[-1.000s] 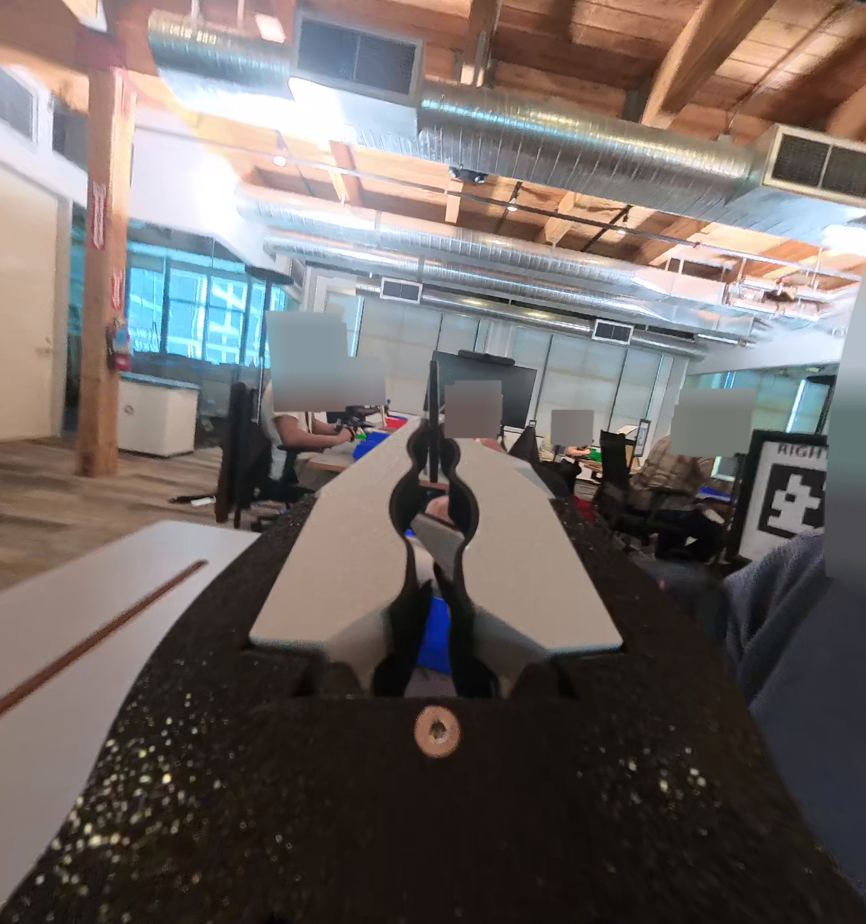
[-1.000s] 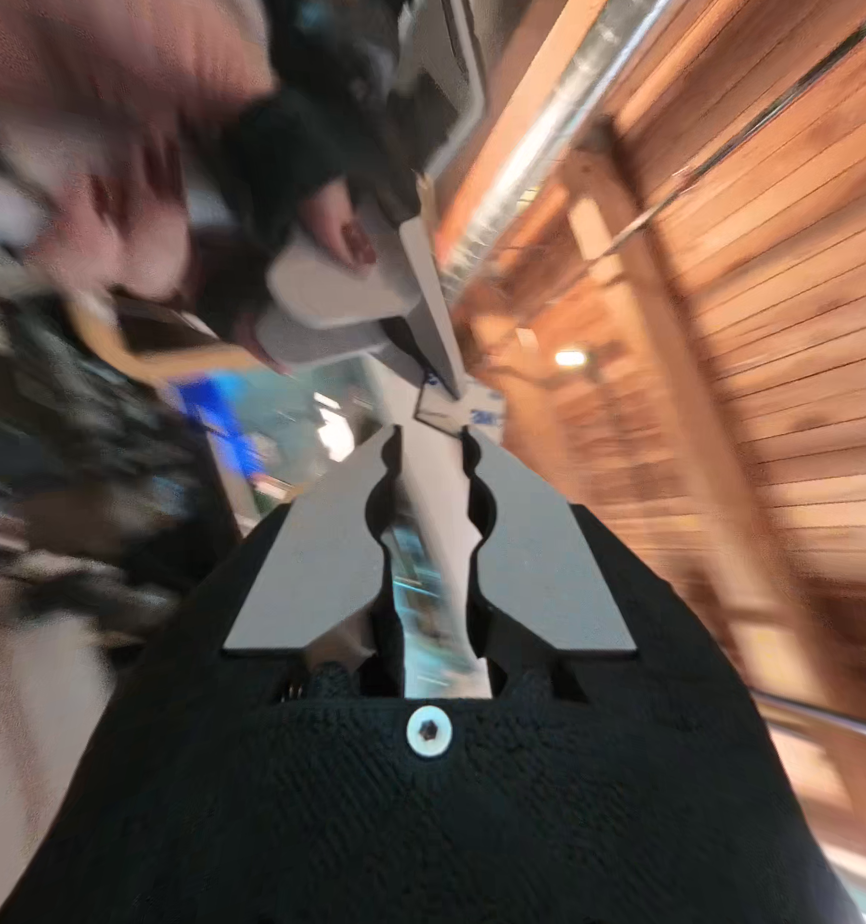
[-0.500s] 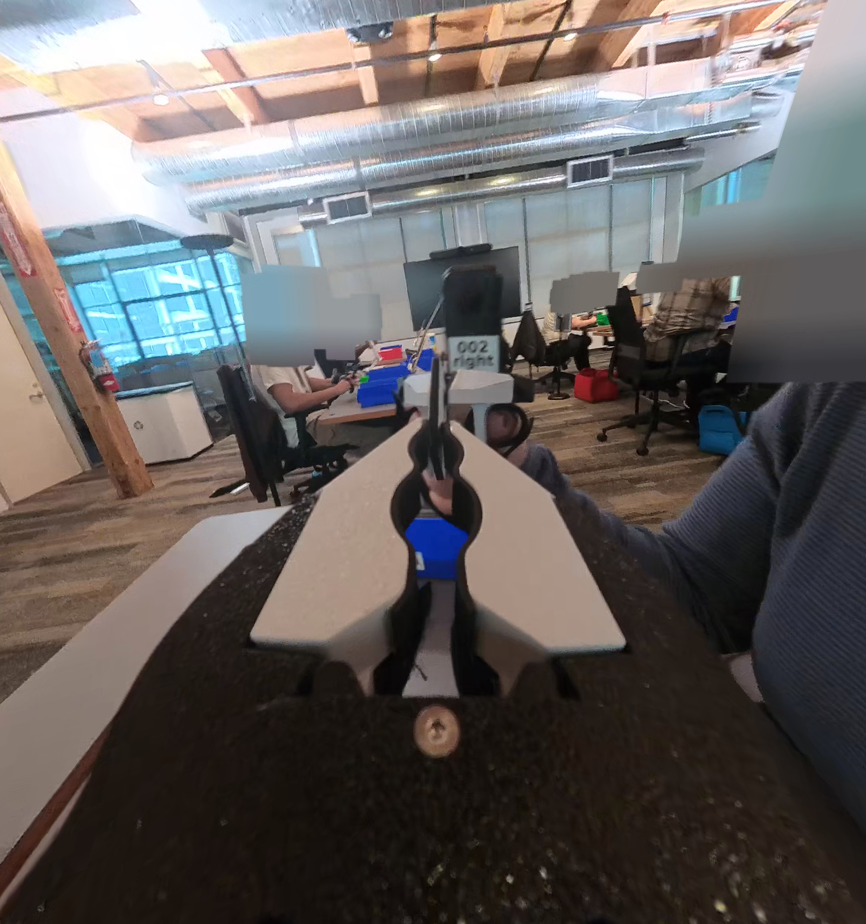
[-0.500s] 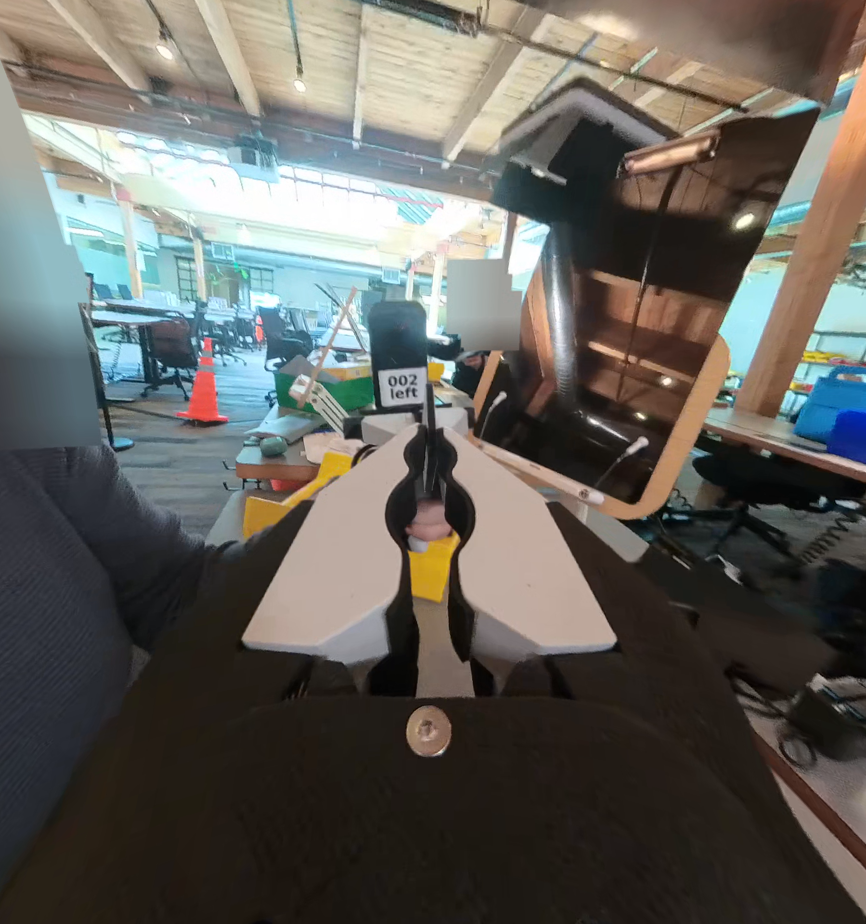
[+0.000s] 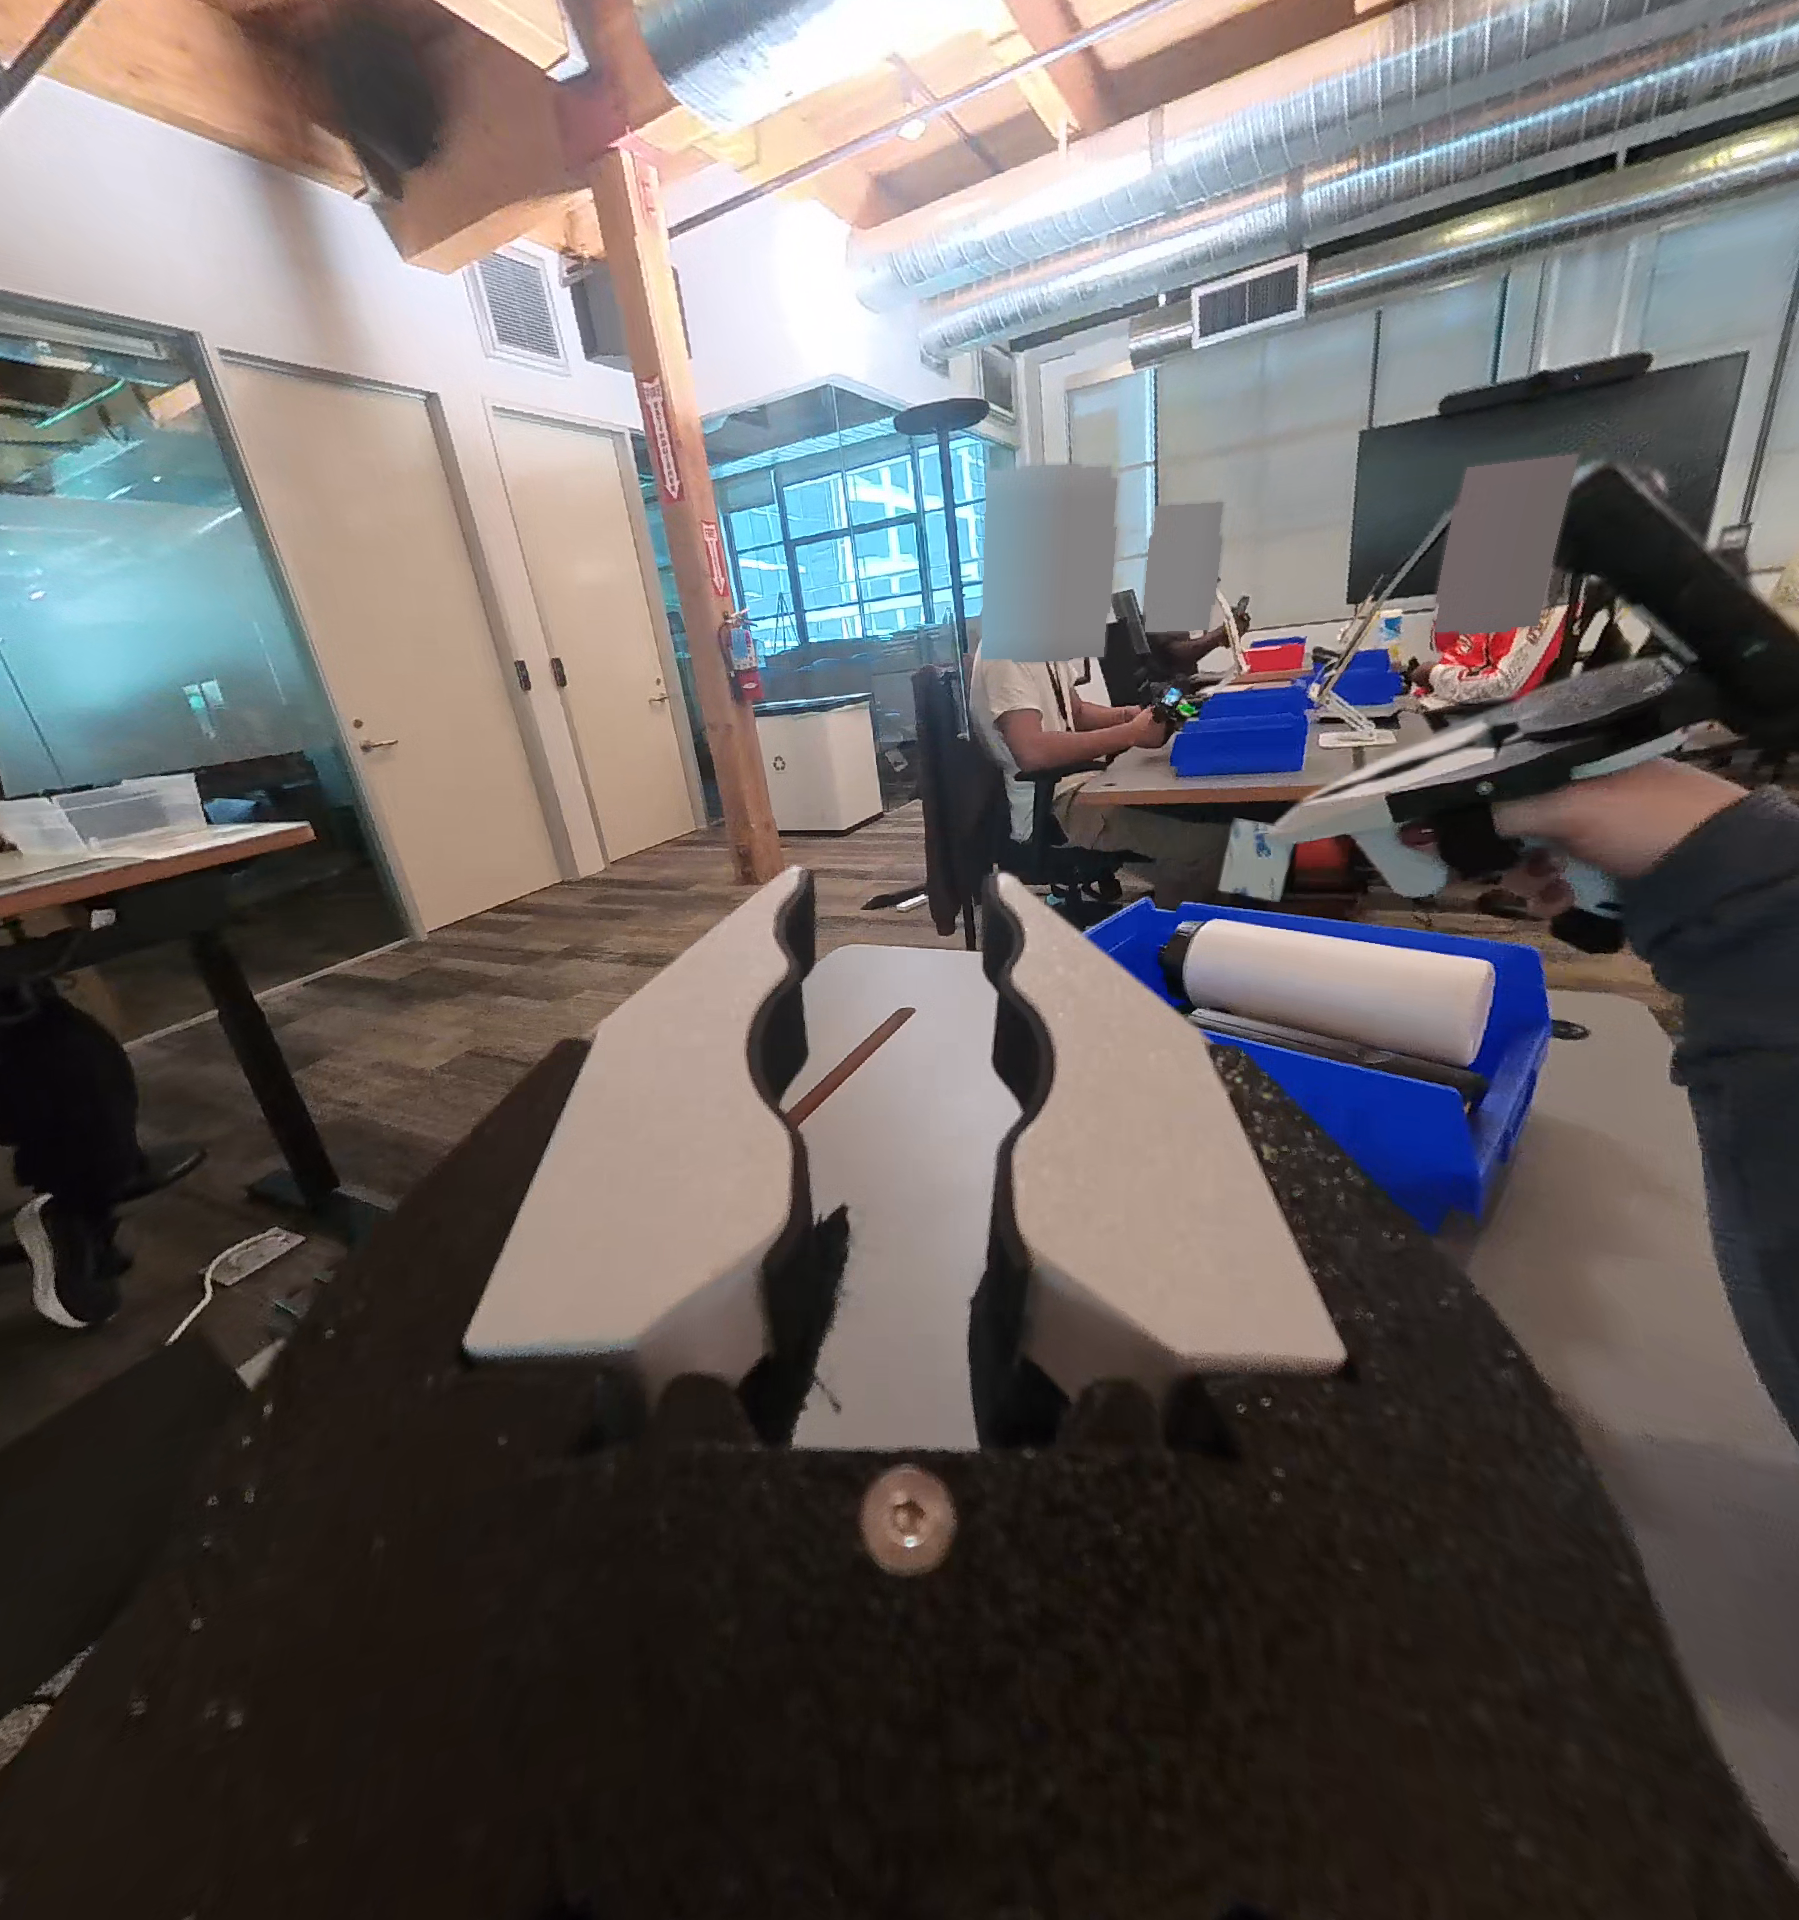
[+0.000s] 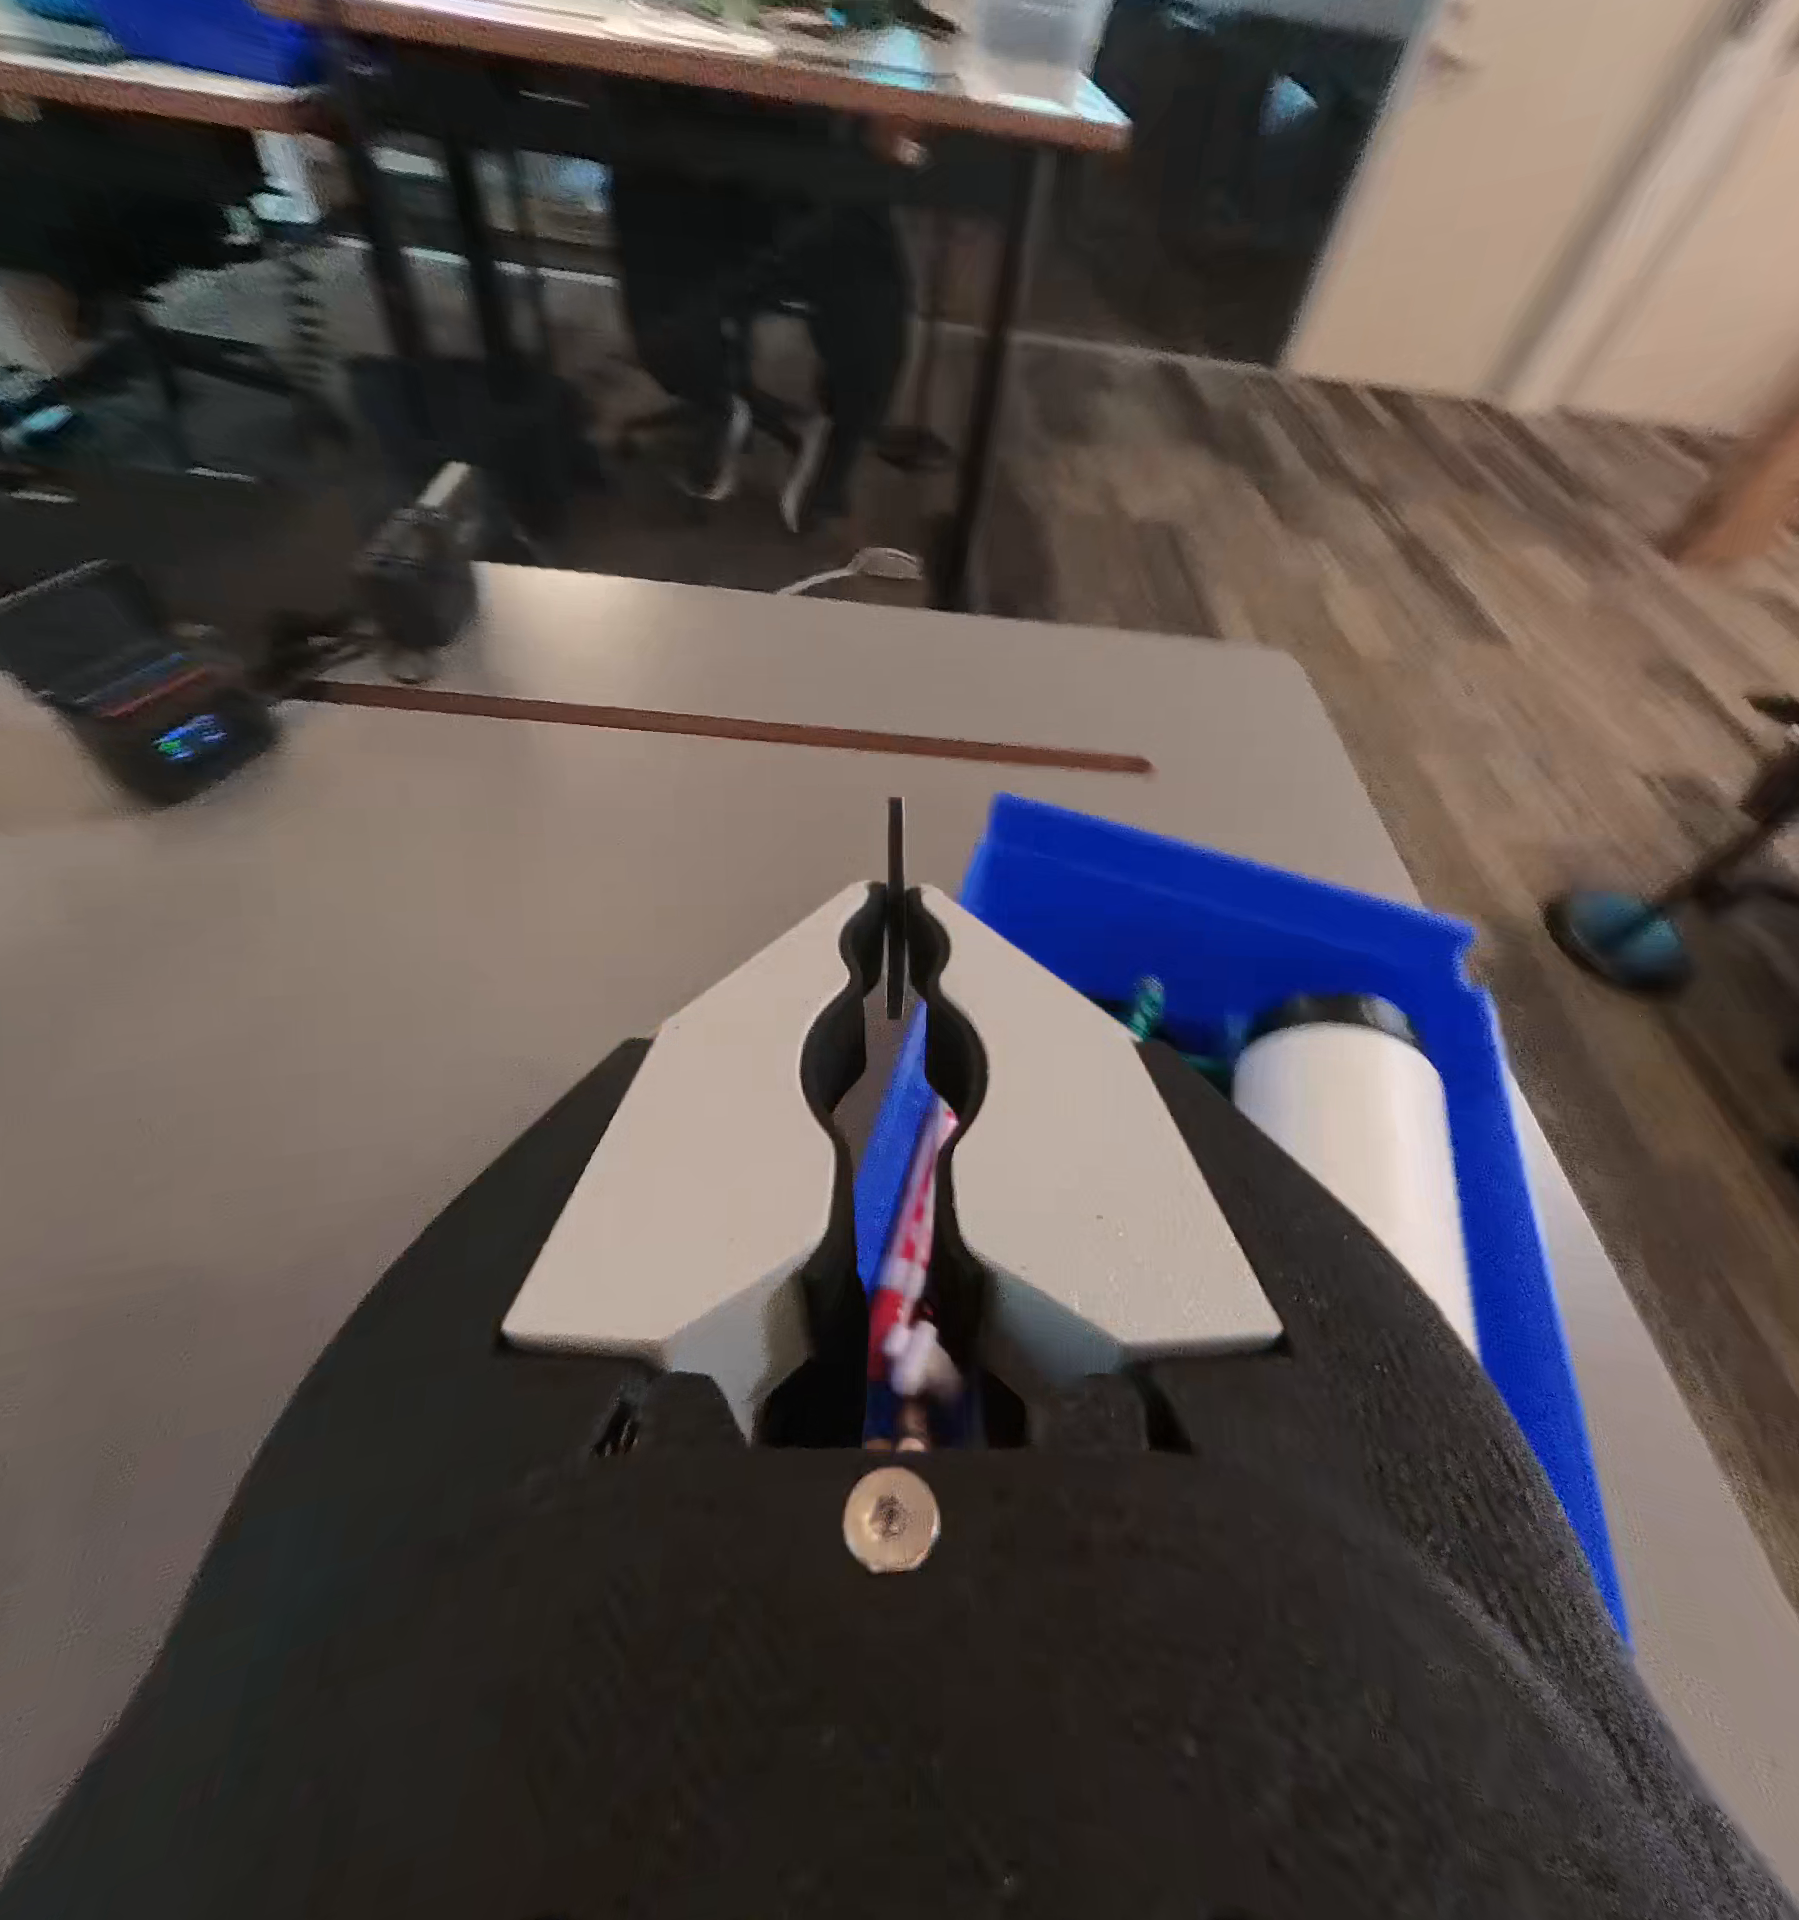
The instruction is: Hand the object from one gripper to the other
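One thin black object — perhaps flat — clamped in right gripper; left gripper jaws gaping, empty.

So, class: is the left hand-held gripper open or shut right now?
Open: the left hand-held gripper shows a wide gap, with bare grey table visible between its fingers.

the thin black object is showing only its edge, so its shape is staying unclear. the blue bin is lying half hidden behind the right gripper. the desks behind are blurring out.
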